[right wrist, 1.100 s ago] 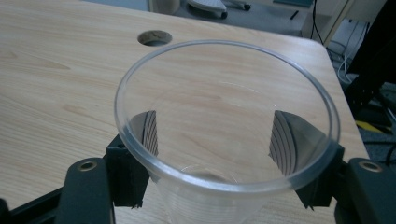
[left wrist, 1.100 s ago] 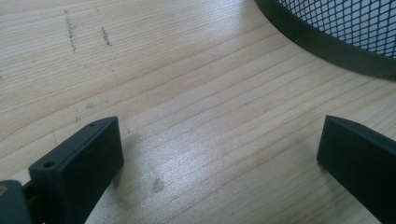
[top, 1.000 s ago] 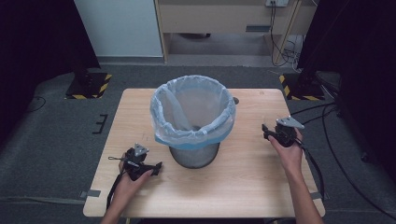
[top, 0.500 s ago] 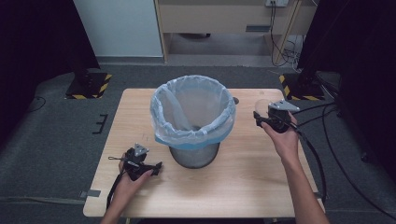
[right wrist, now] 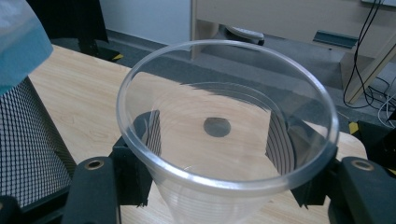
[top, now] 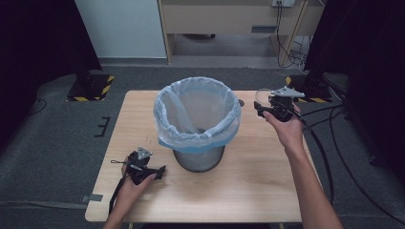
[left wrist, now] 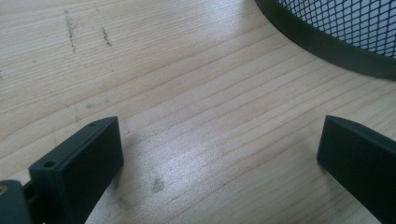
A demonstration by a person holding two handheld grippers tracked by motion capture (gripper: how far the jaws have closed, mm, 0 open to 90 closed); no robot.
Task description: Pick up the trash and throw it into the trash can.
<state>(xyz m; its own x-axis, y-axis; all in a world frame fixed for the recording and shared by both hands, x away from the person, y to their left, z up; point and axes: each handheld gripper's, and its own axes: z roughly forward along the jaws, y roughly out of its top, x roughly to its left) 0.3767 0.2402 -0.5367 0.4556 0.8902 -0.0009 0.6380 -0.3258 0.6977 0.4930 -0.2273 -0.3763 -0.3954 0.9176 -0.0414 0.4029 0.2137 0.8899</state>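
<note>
Presently the right hand-held gripper (top: pixel 258 109) is closed on a clear plastic cup (right wrist: pixel 227 135), pads pressing the cup wall from both sides just under the rim. In the right gripper view the cup stands upright between the black jaws, mouth open toward the camera, with a dark round spot on the table seen through its base. Its jaws have just been closing in on the cup.

Landmark: the black mesh waste bin (top: pixel 198 159) with a pale blue liner (top: pixel 197 138), standing near the middle of the wooden table (top: pixel 253 186).
- Cup and right hand-held gripper: to the right of the bin, level with its rim, held clear of the table surface, near the table's far right edge. Cup not touching the bin or liner.
- Right gripper view: bin mesh at the left edge, liner fold above it.

Left hand-held gripper (top: pixel 161 170): resting low at the table, to the left of the bin's base and nearer the person. Left gripper view shows its jaws standing wide apart with nothing between them, only bare wood grain; the bin's dark base ring (left wrist: pixel 327 51) sits just beyond, not touched.

Left hand (top: pixel 136 183) wraps the gripper body; cable trails off toward the near table edge.
</note>
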